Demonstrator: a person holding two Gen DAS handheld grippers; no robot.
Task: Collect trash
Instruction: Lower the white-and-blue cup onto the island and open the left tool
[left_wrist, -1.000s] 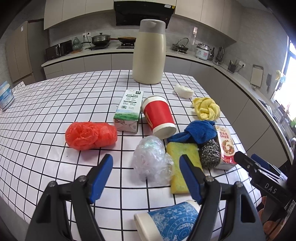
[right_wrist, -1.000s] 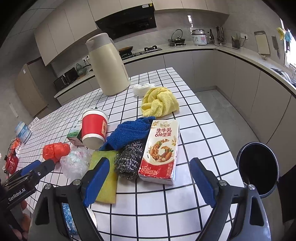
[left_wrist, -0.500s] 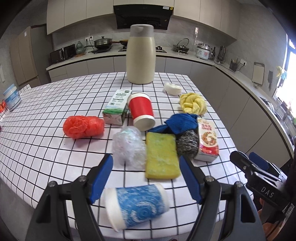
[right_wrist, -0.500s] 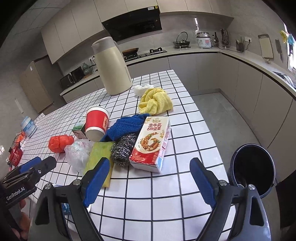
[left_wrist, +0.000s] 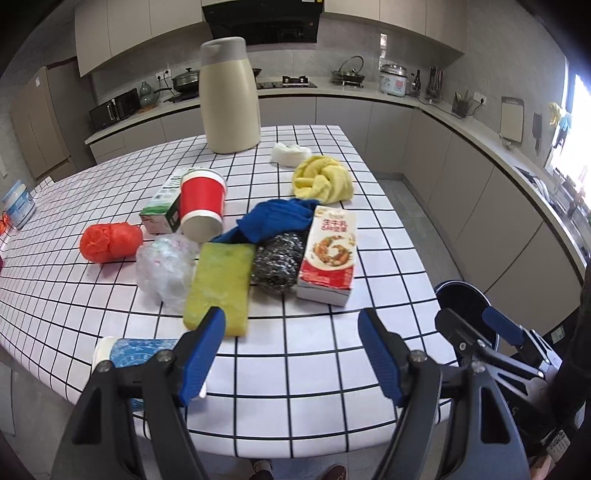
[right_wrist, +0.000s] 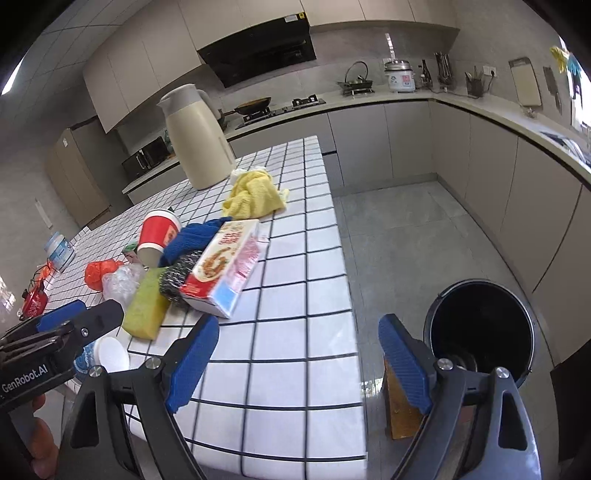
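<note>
One table (left_wrist: 325, 354) covered in white square tiles with black grout carries everything. One tall cream jug (left_wrist: 229, 99) with a grey lid stands at its far end. On the floor to the right of the table sits one round black bin (right_wrist: 480, 328), its mouth open.

Two cartons lie flat: a red-and-white one (left_wrist: 328, 254) near the right edge and a green-and-white one (left_wrist: 160, 206) further left. Two paper cups lie on their sides: a red one (left_wrist: 201, 206) against the green carton, a blue patterned one (left_wrist: 129, 352) at the near edge. One yellow-green rectangular sponge (left_wrist: 219, 284) lies between a crinkled clear plastic bag (left_wrist: 164, 267) and one wiry steel scourer (left_wrist: 277, 264). One crumpled orange bag (left_wrist: 110, 242) sits further left. Three cloths: blue (left_wrist: 277, 219), knotted yellow (left_wrist: 321, 181), small white (left_wrist: 290, 153).

The left claw (left_wrist: 291, 354) and the right claw (right_wrist: 299, 365) both hang spread wide, holding nothing.
</note>
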